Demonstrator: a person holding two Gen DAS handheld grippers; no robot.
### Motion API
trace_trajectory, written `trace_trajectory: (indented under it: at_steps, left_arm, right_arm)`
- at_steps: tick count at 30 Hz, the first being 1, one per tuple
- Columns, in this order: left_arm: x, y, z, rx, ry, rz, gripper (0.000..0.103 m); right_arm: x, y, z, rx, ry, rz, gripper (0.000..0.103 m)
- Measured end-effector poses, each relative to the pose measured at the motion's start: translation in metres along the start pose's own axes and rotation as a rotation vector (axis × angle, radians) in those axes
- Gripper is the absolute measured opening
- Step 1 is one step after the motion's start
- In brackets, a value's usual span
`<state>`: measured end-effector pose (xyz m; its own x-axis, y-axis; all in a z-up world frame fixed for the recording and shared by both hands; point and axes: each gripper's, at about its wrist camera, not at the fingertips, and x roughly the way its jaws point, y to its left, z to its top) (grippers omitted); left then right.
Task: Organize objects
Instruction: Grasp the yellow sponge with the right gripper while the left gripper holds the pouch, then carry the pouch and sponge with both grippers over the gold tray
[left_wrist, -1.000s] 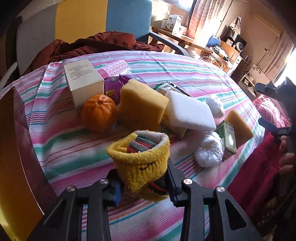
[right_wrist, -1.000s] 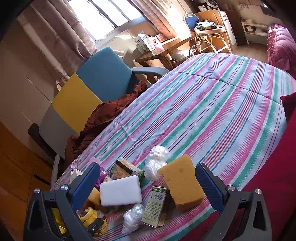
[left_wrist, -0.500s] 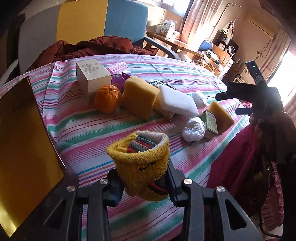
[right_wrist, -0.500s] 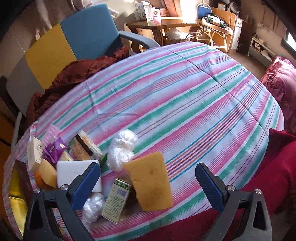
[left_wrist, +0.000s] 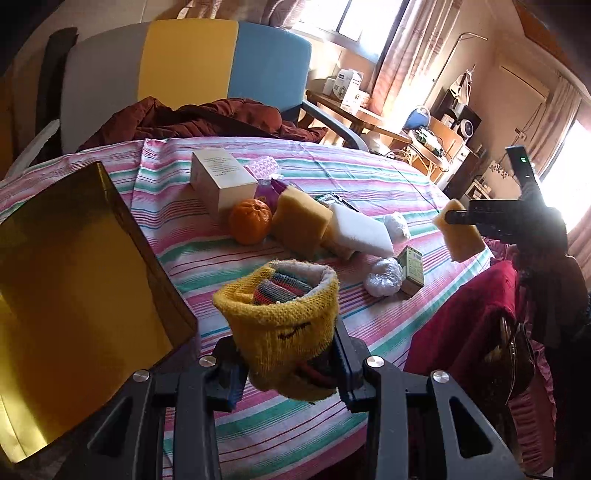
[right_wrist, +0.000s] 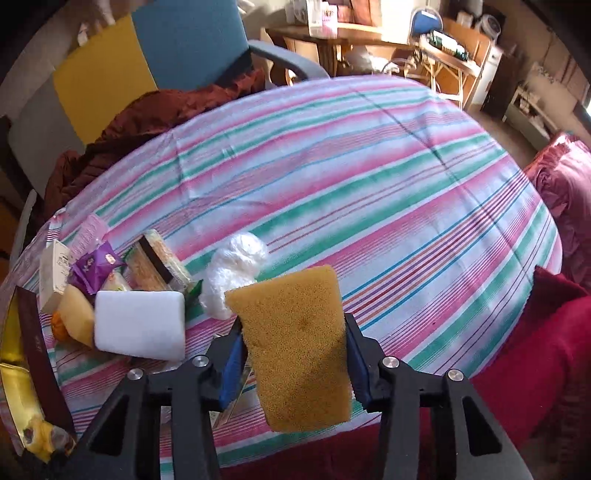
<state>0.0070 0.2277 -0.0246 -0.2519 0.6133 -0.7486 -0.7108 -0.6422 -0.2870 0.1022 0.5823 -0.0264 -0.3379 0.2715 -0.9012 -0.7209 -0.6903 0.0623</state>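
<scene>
left tongs (left_wrist: 288, 373): pinching yellow knitted sock (left_wrist: 280, 325), bottom centre of the left wrist frame | right tongs (right_wrist: 293, 365): jaws closing, pads against brown sponge (right_wrist: 299, 347), lower centre of the right wrist frame, off the striped surface (right_wrist: 369, 177) | gold box (left_wrist: 66, 288): left edge | orange (left_wrist: 250, 220), white sponge (left_wrist: 360, 232): mid-frame

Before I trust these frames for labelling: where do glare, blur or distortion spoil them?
Left wrist view: window glare blows out the right edge, silhouetting the right gripper; the gold box is sharp. Right wrist view: tablecloth stripes smear with motion blur, the sponge less. Both: fisheye bending, dark corners.
</scene>
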Motion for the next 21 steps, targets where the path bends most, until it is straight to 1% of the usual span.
trace_trajectory:
  at_steps: [2,4,7,8,11,14,17,19,20,21]
  left_arm:
    - [-0.012,0.012,0.000,-0.034,-0.021,0.019,0.039]
    - [-0.023,0.024,0.000,-0.067,-0.039,0.039,0.039]
    - [-0.044,0.050,-0.005,-0.126,-0.071,0.092,0.039]
    - [-0.050,0.060,-0.007,-0.148,-0.079,0.113,0.039]
    - [-0.070,0.091,-0.018,-0.215,-0.104,0.186,0.039]
    - [-0.088,0.123,-0.037,-0.267,-0.116,0.274,0.039]
    - [-0.098,0.152,-0.057,-0.315,-0.098,0.359,0.040]
    - [-0.101,0.168,-0.069,-0.354,-0.076,0.404,0.044]
    - [-0.103,0.176,-0.074,-0.374,-0.070,0.420,0.045]
    - [-0.106,0.182,-0.081,-0.396,-0.072,0.434,0.049]
  right_arm:
    - [-0.029,0.009,0.002,-0.024,-0.073,0.018,0.049]
    - [-0.052,0.026,0.002,-0.051,-0.129,0.077,0.049]
    - [-0.071,0.065,-0.002,-0.122,-0.165,0.184,0.049]
    - [-0.073,0.086,-0.005,-0.152,-0.170,0.222,0.049]
    - [-0.077,0.142,-0.021,-0.258,-0.157,0.339,0.049]
    - [-0.075,0.205,-0.041,-0.364,-0.119,0.441,0.049]
    - [-0.069,0.261,-0.068,-0.465,-0.081,0.525,0.049]
    - [-0.064,0.298,-0.085,-0.532,-0.056,0.565,0.049]
    - [-0.060,0.317,-0.095,-0.569,-0.043,0.572,0.049]
    - [-0.056,0.334,-0.104,-0.607,-0.028,0.572,0.049]
